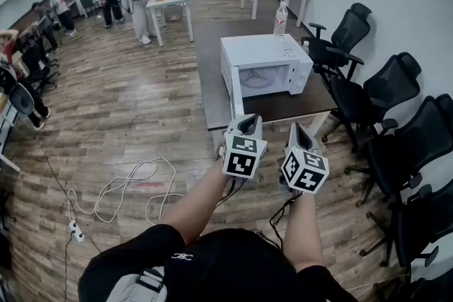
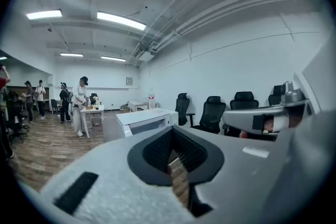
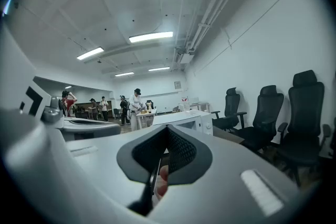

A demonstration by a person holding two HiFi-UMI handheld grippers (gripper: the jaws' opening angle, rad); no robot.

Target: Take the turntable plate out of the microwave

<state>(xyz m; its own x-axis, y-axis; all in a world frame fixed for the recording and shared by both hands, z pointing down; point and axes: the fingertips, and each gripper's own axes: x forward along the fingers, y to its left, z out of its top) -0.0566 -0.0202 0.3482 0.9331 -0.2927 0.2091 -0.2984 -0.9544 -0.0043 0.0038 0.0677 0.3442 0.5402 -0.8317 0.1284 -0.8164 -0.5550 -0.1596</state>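
My left gripper [image 1: 247, 124] and right gripper [image 1: 298, 131] are both closed, empty; the microwave [image 1: 283, 51] sits at twelve o'clock, the turntable plate [image 1: 256, 78] inside.

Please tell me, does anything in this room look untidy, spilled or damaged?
Only one thing: a white cable lies in loose, tangled loops on the wooden plank floor, left of the dark brown table, running to a white power strip. It looks like a trip hazard. Nothing appears spilled or broken.

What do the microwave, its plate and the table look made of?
Microwave: white smooth casing, painted metal or plastic. Plate: probably glass, a pale translucent disc in the cavity; too small to confirm. Table: dark brown, matte, flat; likely wood laminate.
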